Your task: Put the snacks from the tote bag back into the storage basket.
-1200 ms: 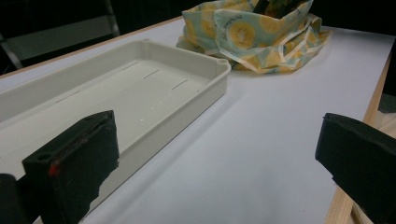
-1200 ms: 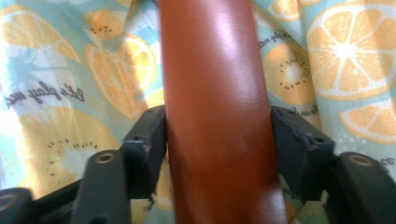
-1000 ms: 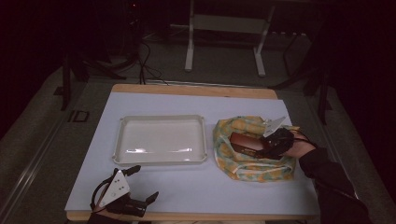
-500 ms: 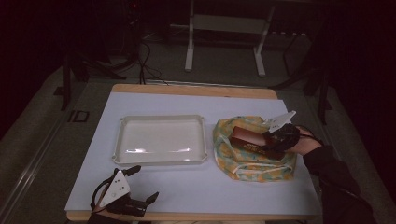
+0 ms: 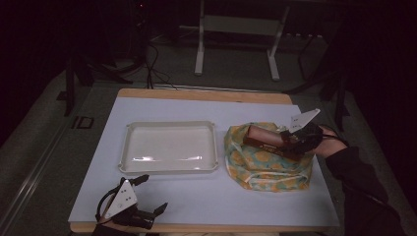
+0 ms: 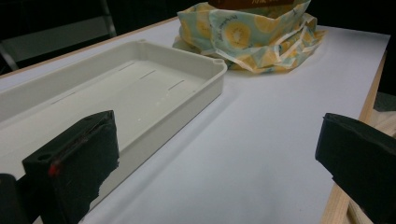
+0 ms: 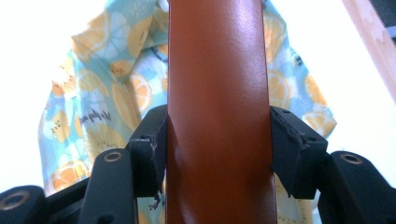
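A long brown box (image 5: 263, 138) (image 7: 217, 112) is held just above a fruit-print cloth bag (image 5: 268, 162) (image 7: 93, 107) (image 6: 252, 32) at the right of the table. My right gripper (image 5: 291, 140) (image 7: 217, 154) is shut on the box's near end, both jaws pressing its sides. At the front left corner, my left gripper (image 5: 147, 194) (image 6: 215, 163) rests open, with nothing between its jaws. A white empty tray (image 5: 169, 146) (image 6: 154, 88) lies at the table's middle, left of the bag.
The white table top (image 5: 206, 196) ends in a wooden edge (image 6: 369, 107) close to my left gripper. Beyond the table stand a metal frame (image 5: 236, 34) and cables on a dark floor.
My right gripper has lifted the brown box a little and carried it up and away from the bag's opening. The left gripper has stayed put.
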### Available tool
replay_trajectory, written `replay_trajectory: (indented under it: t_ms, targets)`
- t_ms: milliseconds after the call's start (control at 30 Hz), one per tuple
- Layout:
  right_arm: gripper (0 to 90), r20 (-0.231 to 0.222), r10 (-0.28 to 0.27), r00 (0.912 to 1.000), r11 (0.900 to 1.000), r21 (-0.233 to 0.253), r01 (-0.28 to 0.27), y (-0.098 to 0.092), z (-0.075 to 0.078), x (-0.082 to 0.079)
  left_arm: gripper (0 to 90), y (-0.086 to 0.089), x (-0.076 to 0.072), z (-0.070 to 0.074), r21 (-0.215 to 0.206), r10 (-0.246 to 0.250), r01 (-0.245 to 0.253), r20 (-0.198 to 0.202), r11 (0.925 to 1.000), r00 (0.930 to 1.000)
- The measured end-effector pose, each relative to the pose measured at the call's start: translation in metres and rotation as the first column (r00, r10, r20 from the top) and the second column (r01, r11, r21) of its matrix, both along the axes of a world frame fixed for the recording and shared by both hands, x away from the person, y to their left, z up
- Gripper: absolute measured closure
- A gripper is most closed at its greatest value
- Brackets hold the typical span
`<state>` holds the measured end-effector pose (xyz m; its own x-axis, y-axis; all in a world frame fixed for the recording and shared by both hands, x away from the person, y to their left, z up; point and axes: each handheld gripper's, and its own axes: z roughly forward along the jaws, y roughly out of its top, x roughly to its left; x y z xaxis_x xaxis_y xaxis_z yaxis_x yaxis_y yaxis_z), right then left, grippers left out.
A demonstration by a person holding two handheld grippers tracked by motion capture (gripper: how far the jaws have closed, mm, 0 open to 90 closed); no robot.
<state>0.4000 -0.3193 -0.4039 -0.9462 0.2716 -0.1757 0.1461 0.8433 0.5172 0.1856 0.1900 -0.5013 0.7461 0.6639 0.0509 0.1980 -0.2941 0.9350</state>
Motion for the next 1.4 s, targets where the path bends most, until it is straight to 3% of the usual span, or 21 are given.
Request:
replay_trajectory:
  t_ms: [500, 800, 1167, 1400]
  targets:
    - [42.6, 0.075, 0.047, 0.9961, 0.999, -0.004, -0.047, 0.016, 0.034, -0.001, 0.0, 0.0, 0.001, -0.001, 0.002, -0.009, 0.009, -0.015, 1.0, 0.9999]
    - [42.6, 0.094, 0.123, 0.9879, 0.992, -0.039, -0.12, 0.041, 0.046, -0.005, 0.0, 0.0, 0.0, 0.0, 0.003, -0.011, 0.011, -0.009, 0.9999, 0.9999]
    - [42.6, 0.104, 0.22, 0.97, 0.975, -0.049, -0.215, 0.076, 0.056, -0.009, 0.0, 0.0, -0.001, 0.0, 0.003, -0.012, 0.012, -0.001, 0.9999, 0.9999]
    - [42.7, 0.094, 0.28, 0.9554, 0.959, -0.072, -0.274, 0.1, 0.056, -0.01, 0.0, 0.0, -0.001, 0.0, 0.001, -0.016, 0.016, 0.0, 0.9999, 0.9999]
